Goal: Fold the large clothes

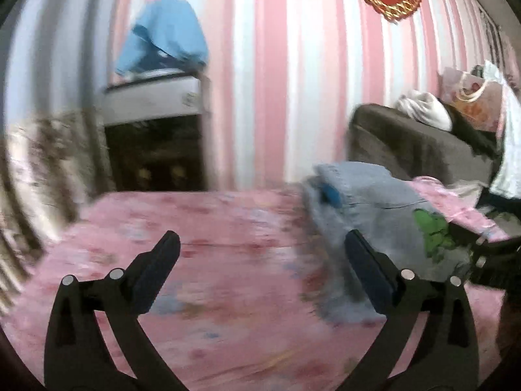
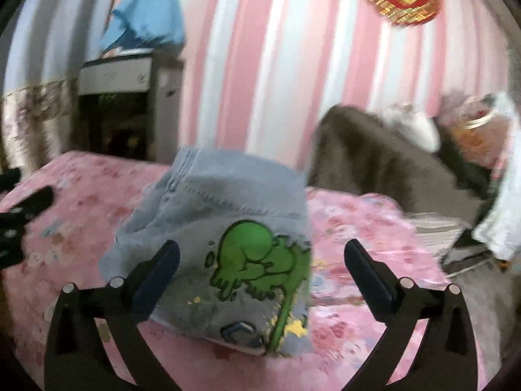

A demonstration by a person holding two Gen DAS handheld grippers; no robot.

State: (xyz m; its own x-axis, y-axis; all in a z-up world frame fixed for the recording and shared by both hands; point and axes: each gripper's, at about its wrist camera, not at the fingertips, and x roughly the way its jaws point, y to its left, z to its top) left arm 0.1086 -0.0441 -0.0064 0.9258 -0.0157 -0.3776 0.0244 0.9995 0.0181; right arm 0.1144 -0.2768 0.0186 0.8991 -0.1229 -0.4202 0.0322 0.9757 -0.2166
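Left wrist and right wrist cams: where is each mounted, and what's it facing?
Left wrist: on the left hand-held gripper, open, over the pink bedsheet, facing the striped wall; folded denim garment to its right.
Right wrist: on the right hand-held gripper, open, straight at the denim garment; left gripper's black body at the left edge.
Shared: garment, bedsheet, wall, blue cloth.

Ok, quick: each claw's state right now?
Left claw: open, holding nothing.
Right claw: open, empty, over the folded denim garment.
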